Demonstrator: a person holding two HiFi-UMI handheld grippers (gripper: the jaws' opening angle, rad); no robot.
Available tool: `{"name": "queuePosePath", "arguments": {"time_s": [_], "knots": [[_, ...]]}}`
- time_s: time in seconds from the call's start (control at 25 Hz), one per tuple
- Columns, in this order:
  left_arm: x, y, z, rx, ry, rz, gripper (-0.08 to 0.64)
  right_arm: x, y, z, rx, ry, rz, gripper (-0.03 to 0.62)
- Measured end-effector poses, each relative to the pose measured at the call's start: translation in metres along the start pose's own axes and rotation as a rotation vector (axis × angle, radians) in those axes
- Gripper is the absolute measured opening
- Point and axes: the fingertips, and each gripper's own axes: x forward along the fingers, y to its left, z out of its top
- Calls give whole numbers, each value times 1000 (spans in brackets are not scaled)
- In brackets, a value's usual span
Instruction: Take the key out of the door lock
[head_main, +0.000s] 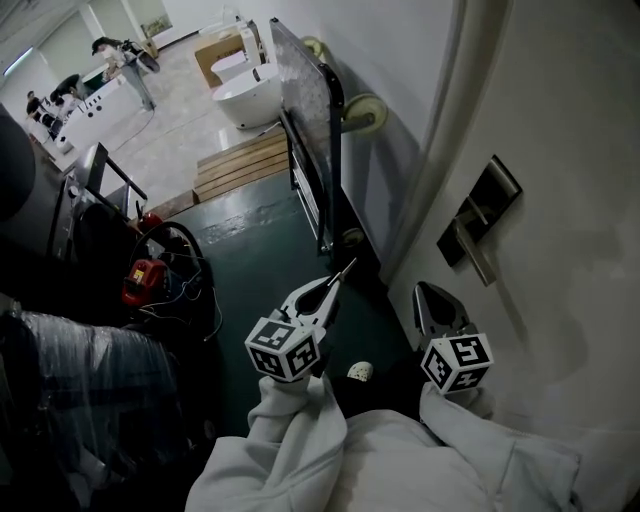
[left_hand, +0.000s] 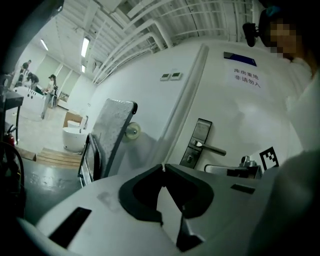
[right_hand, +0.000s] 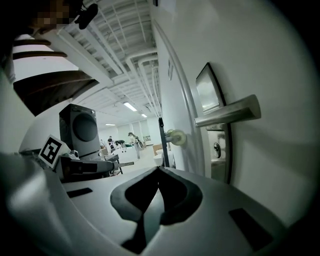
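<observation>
The door lock plate (head_main: 482, 208) with its lever handle (head_main: 468, 250) sits on the white door at the right. Its keyhole (right_hand: 217, 148) shows no key in it. My left gripper (head_main: 335, 282) hangs over the dark floor, left of the door, shut on a thin metal key (head_main: 346, 267) that sticks out past its tips. From the right gripper view the same key (right_hand: 126, 163) points toward the door. The key's edge (left_hand: 163, 168) shows between the closed tips. My right gripper (head_main: 420, 290) is shut and holds nothing, close below the handle (right_hand: 227, 111).
A flat trolley (head_main: 312, 110) with wheels stands on edge against the wall beyond the door. A white tub (head_main: 248, 95) and a wooden pallet (head_main: 240, 165) lie farther off. A red device with cables (head_main: 145, 280) sits at the left. People stand at a table (head_main: 95, 100) far back.
</observation>
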Motion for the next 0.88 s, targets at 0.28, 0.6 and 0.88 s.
{"name": "queuePosePath", "arguments": {"time_s": [0.28,0.6,0.88], "knots": [[-1,-7,6,152,-41,43,26,6,-5,5,-17,-8,27,51],[-6,0,10,180,-66,96,27,7,-13,3,-29,-3,20,51],[0,0,5,188,-55,115,28,9,-16,2,-31,4,18,51]]}}
